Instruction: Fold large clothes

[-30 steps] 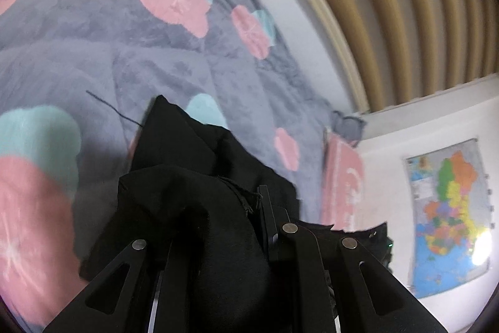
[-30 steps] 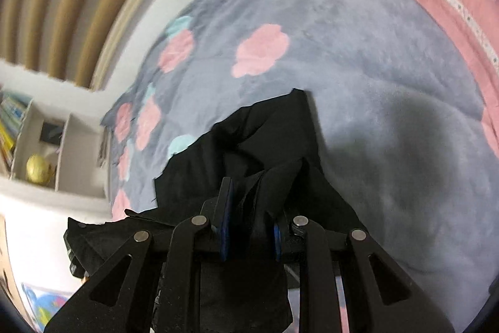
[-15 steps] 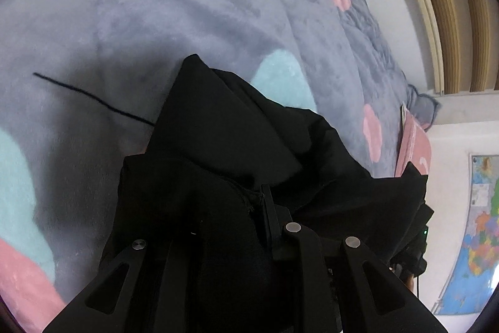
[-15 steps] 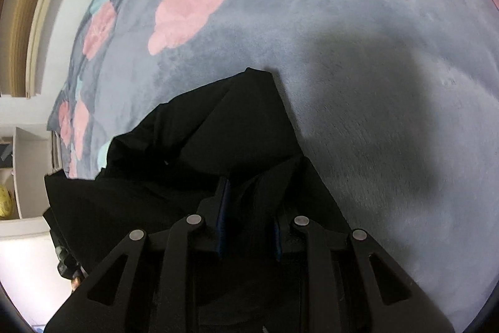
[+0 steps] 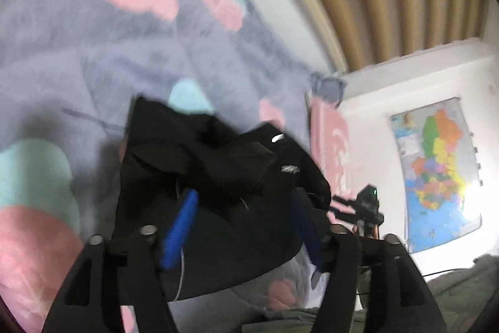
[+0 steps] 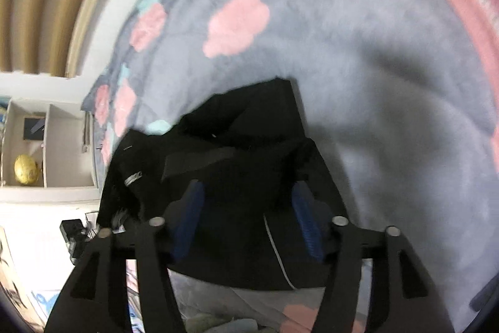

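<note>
both tongs stand spread wide, blue pads well apart, gripping nothing. the left tongs (image 5: 243, 227) and the right tongs (image 6: 246, 214) each look over the black garment (image 5: 218, 177), which lies bunched on the grey flowered blanket (image 5: 78, 52) of the bed, directly ahead of and partly between the pads of each pair. with the jaws parted and the cloth slumped in a heap, this reads as a fold just laid down and let go, the two sides brought in over the middle so the pile sits compact near the bed's near edge.

the left wrist view alone shows a wall map (image 5: 436, 170) far to the right of its tongs, a pink pillow (image 5: 330, 145) just beyond the garment, and what seems to be the other tool as a small dark shape with a green light. the right wrist view alone shows a white shelf (image 6: 46, 145) to the left of its tongs holding a golden ball (image 6: 26, 173), a pink band along the bed's far right, and a light cord or seam (image 6: 277, 255) running down the cloth between its pads. both views are blurred.
</note>
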The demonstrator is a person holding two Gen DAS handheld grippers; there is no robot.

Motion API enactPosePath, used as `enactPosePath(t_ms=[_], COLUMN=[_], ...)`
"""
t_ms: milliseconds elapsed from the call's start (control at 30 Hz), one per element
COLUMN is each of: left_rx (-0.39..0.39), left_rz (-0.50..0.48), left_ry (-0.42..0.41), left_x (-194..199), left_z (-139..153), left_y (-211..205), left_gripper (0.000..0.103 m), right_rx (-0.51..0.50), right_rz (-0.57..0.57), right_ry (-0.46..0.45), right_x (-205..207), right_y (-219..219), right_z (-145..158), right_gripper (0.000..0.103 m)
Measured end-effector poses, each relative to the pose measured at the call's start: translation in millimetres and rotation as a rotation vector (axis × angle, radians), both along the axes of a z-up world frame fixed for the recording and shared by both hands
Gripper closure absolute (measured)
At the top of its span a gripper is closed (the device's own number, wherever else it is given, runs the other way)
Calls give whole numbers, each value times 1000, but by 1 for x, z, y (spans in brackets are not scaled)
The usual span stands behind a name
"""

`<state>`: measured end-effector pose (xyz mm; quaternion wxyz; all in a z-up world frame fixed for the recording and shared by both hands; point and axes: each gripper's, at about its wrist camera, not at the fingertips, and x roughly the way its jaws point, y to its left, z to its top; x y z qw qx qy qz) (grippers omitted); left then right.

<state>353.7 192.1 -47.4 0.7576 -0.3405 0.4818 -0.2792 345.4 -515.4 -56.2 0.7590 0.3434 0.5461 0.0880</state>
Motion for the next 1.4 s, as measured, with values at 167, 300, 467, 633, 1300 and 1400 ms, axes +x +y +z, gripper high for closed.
enactPosePath(t_ms=[167, 300, 467, 633, 1300, 1400], left_rx=[318, 385, 420, 330, 297, 385], left_rz=[116, 135, 101, 46, 89, 101], left_ry=[-2, 55, 103, 169, -126, -19], left_x=[16, 48, 89, 118, 125, 147], left_z=[-7, -42, -75, -103, 0, -36], left_y=[-10, -17, -22, -19, -53, -59], left_gripper=[23, 23, 23, 23, 91, 91], right_rx=[-196, -325, -370, -370, -606, -600], right_rz=[73, 131, 195, 247, 128, 164], right_ry=[-67, -124, -121, -74, -285, -210], right_x=[17, 52, 94, 128, 131, 153], right_y=[23, 45, 48, 51, 56, 62], right_z=[13, 12, -10, -43, 55, 26], right_gripper=[31, 31, 31, 30, 90, 90])
